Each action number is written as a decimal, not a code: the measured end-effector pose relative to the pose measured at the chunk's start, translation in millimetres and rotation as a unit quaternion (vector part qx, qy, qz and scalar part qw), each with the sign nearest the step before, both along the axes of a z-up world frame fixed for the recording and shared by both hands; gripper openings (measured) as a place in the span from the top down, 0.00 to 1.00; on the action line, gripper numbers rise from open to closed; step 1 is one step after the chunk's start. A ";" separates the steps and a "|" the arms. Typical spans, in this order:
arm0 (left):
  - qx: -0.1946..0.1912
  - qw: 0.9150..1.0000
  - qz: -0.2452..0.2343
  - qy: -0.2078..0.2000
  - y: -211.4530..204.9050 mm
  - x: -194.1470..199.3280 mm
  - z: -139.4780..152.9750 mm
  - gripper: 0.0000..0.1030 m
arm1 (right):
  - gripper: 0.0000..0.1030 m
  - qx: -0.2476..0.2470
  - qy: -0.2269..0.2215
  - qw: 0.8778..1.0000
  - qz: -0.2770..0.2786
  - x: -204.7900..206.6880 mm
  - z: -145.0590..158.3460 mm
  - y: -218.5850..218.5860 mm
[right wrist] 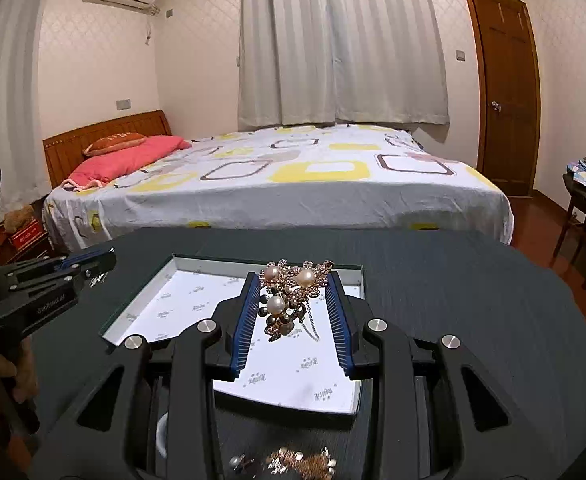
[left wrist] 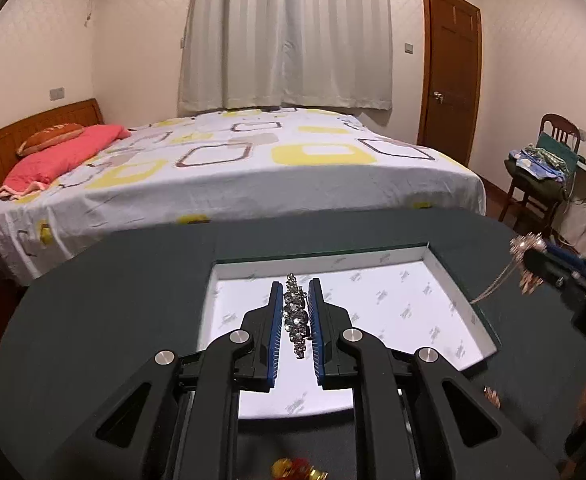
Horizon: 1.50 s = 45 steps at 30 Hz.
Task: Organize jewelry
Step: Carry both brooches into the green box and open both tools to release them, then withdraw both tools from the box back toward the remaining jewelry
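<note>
My left gripper [left wrist: 296, 292] is shut on a silver rhinestone piece [left wrist: 296, 316] and holds it over the white paper-lined open box [left wrist: 433, 304]. My right gripper [right wrist: 293, 288] is shut on a rose-gold pearl brooch [right wrist: 289, 300] with a thin chain hanging from it, above the same box [right wrist: 149, 300]. In the left wrist view the right gripper [left wrist: 533, 264] shows at the right with the brooch [left wrist: 527, 246] and chain. In the right wrist view the left gripper [right wrist: 105, 262] shows at the left edge of the box.
The box sits on a dark round table [left wrist: 113, 300]. More jewelry lies on the table near me: a gold and red piece [left wrist: 297, 469], a small rose-gold piece [left wrist: 492, 394], and pearl and gold pieces [right wrist: 293, 462]. A bed [left wrist: 233, 160] stands behind the table, a chair [left wrist: 541, 176] at the right.
</note>
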State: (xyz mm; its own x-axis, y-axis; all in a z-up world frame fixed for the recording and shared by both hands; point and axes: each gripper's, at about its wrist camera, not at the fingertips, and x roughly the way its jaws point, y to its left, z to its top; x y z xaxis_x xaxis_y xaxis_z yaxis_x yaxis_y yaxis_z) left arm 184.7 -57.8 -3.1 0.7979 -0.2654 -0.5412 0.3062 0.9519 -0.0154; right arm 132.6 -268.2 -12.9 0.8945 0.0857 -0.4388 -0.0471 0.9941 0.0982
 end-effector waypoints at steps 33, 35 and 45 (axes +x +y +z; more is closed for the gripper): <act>0.010 0.990 -0.019 0.140 -34.0 40.0 -95.3 0.52 | 0.47 0.000 0.130 0.992 -0.001 37.3 -85.6 3.0; 0.006 0.993 -0.014 0.121 -28.9 29.5 -85.7 0.52 | 0.47 -0.004 0.116 0.993 0.003 22.5 -78.9 6.9; 0.003 0.997 0.028 0.066 5.0 -55.5 -59.6 0.52 | 0.47 -0.019 0.096 0.995 0.033 -54.7 -82.7 33.5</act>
State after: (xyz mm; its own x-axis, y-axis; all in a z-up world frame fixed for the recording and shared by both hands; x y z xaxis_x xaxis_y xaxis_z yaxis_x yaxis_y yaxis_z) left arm 129.2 -52.8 -62.7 0.7330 -0.2189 -0.6440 0.2479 0.9677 -0.0467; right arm 78.0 -234.7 -95.7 0.7873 0.1216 -0.6045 -0.0967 0.9926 0.0737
